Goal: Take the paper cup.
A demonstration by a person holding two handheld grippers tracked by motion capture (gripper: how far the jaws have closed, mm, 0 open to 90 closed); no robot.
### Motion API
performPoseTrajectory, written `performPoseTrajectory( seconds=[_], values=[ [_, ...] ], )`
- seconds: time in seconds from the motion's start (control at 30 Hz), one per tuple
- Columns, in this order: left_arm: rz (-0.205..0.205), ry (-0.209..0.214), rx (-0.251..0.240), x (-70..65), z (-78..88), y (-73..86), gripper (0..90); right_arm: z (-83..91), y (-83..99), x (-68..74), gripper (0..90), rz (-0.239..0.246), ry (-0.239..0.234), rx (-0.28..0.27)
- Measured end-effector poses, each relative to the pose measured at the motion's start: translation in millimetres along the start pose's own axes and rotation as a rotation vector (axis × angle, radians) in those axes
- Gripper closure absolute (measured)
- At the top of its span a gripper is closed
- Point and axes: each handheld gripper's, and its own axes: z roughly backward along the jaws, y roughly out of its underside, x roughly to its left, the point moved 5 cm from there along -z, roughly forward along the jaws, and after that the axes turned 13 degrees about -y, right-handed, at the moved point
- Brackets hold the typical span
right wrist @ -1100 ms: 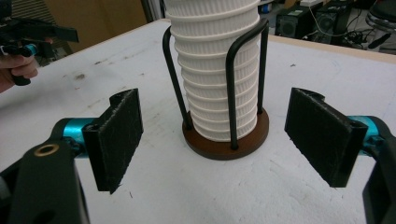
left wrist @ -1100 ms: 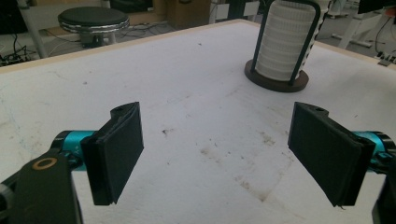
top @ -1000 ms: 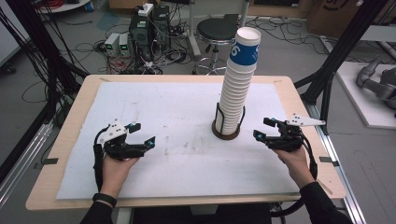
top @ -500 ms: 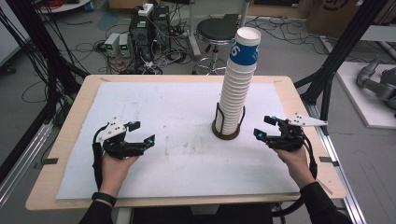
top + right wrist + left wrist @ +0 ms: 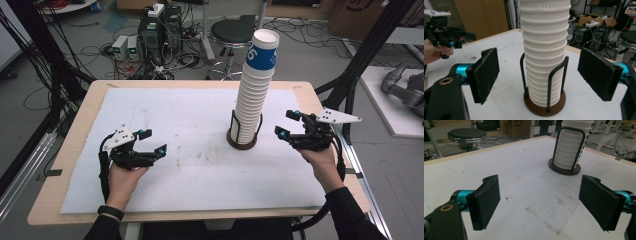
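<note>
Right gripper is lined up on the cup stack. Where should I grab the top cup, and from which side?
Grip the top cup on its blue-printed wall just below the rim, coming in level from the right gripper's side. It probably has to lift straight up, since the stack is nested and upright in the wire holder, well above the bars.

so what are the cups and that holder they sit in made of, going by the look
The stack of cups looks like matte white paper: ribbed, corrugated sleeves, and a blue print on the top cup. The holder seems to have a dark brown disc base, wood or plastic, hard to tell, with thin black uprights bent into loops, probably coated metal wire with a satin sheen.
</note>
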Motion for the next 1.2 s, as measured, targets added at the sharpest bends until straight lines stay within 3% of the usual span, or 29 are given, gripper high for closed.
performPoseTrajectory(
  seconds=[0.23,0.4,0.7,0.83,1.2],
  values=[
    [0.005,0.009,0.004,0.3,-0.8,0.4,17.2,-8.4,-28.6,-5.6,17.3,0.025,0.017,-0.006],
    [0.009,0.013,0.005,-0.6,-2.1,0.9,17.2,-17.2,-48.4,-5.9,17.3,0.080,0.030,-0.033],
    [0.014,0.024,0.008,-1.3,-2.6,1.5,17.2,-34.1,-72.1,-13.1,17.3,0.037,0.040,-0.037],
    [0.012,0.026,0.016,-1.3,-3.4,2.3,17.2,-38.4,-78.3,-13.8,17.3,0.045,0.055,-0.021],
    [0.016,0.032,0.016,-2.2,-3.4,2.3,17.2,-51.3,-96.3,-13.7,17.3,0.029,0.028,-0.022]
  ],
)
